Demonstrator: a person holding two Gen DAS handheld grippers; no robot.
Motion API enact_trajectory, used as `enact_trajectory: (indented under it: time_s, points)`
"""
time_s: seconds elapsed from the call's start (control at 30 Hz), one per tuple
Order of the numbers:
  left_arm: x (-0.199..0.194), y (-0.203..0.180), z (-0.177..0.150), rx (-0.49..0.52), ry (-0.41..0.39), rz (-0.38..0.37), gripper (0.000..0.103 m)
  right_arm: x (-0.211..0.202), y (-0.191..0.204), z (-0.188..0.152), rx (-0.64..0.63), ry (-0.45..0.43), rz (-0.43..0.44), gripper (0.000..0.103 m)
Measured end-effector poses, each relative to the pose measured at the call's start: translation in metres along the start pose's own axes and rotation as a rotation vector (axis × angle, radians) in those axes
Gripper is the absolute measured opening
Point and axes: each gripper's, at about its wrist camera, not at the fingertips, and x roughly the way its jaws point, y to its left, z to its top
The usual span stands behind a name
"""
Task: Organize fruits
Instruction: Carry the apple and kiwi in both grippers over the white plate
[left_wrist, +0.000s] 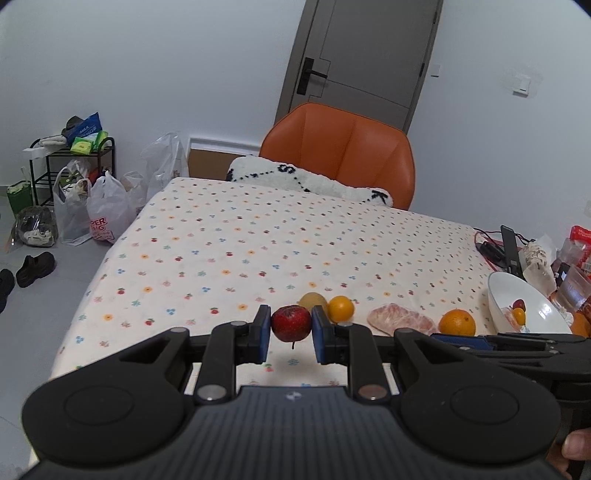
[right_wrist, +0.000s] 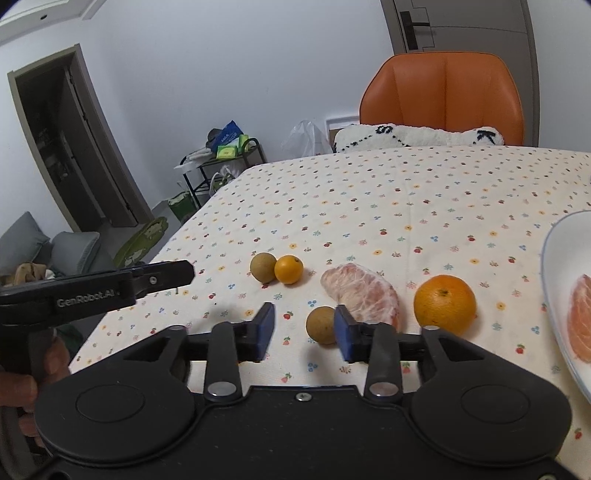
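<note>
Left claw (left_wrist: 291, 334): clamped on a red fruit (left_wrist: 291, 322), held clear above the desk (left_wrist: 229, 251).

Right claw (right_wrist: 304, 328): fingers apart, nothing gripped; a small brown fruit (right_wrist: 320, 325) is seen between them, against the right finger, resting on the cloth.

At 12 o'clock from it, a second brown fruit (right_wrist: 262, 267) is touched by a small orange (right_wrist: 289, 269). A peeled segment (right_wrist: 364, 295) and a large orange (right_wrist: 444, 304) are laid at 2 o'clock. A white bowl (right_wrist: 557, 258) is placed at 3 o'clock.

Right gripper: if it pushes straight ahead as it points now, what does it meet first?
Probably the small brown fruit beside the open right gripper's right finger; beyond it, the peeled pomelo segment. Depth unclear.
</note>
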Motion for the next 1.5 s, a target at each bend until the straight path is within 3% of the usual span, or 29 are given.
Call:
enact_trajectory:
  time_s: [0.23,0.33,0.43,0.8,1.5]
  points:
    - [0.002,0.010,-0.002,-0.013,0.007,0.004,0.022,0.015,0.000,-0.001,-0.013,0.006,-0.012,0.043]
    - [0.005,0.011,-0.002,-0.018,0.014,0.002,0.022,0.023,0.001,-0.003,-0.018,0.031,-0.010,0.026]
    - [0.007,0.008,-0.002,-0.011,0.016,-0.002,0.022,0.025,0.001,-0.007,-0.016,0.036,-0.002,0.024]
    - [0.007,-0.026,0.002,0.041,0.008,-0.028,0.022,-0.016,-0.019,0.001,0.015,-0.056,0.009,0.023]
    - [0.015,-0.113,0.003,0.136,-0.003,-0.134,0.022,-0.079,-0.081,-0.007,0.103,-0.158,-0.091,0.023]
